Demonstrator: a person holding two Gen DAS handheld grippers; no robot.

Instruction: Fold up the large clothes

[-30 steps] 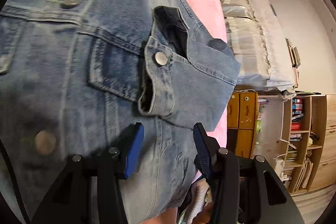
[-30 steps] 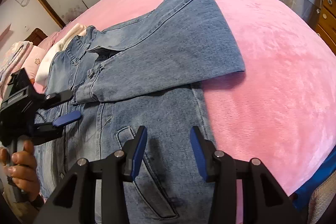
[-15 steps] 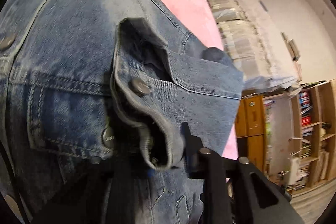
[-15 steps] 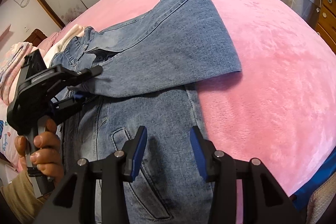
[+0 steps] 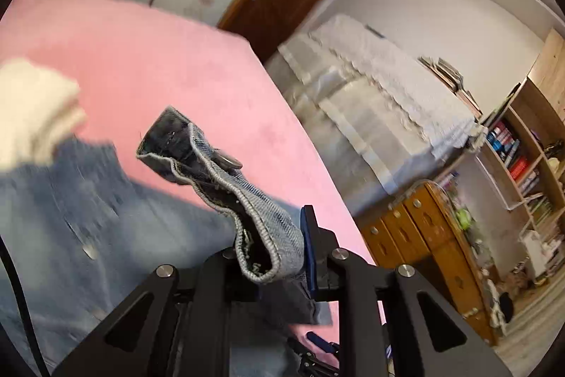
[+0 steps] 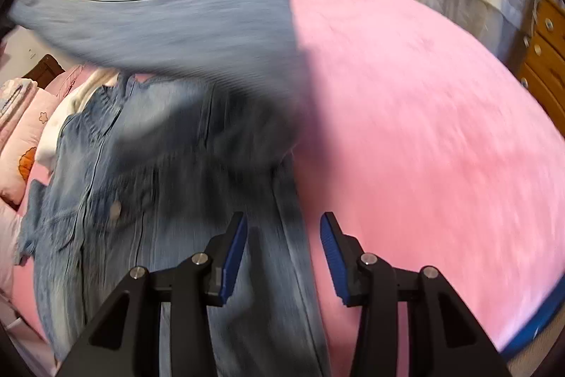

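A blue denim jacket point(image 6: 148, 186) lies spread on the pink bed cover point(image 6: 423, 115). My left gripper point(image 5: 275, 249) is shut on the jacket's sleeve cuff point(image 5: 219, 175), which stands up between the jaws with its metal button showing. In the right wrist view the sleeve point(image 6: 169, 27) hangs lifted in the air, stretched toward the upper left. My right gripper point(image 6: 280, 257) is open and empty, low over the jacket's right edge near the front of the bed.
A cream garment point(image 5: 31, 108) lies on the bed beside the jacket collar. Pillows point(image 6: 21, 129) sit at the left. A wooden dresser point(image 5: 423, 239), a covered white piece of furniture point(image 5: 381, 101) and bookshelves point(image 5: 522, 158) stand beyond the bed's right side.
My left gripper has closed on the sleeve cuff and lifted it up off the jacket, pulling the sleeve into the air. The right gripper stays open and has shifted slightly.
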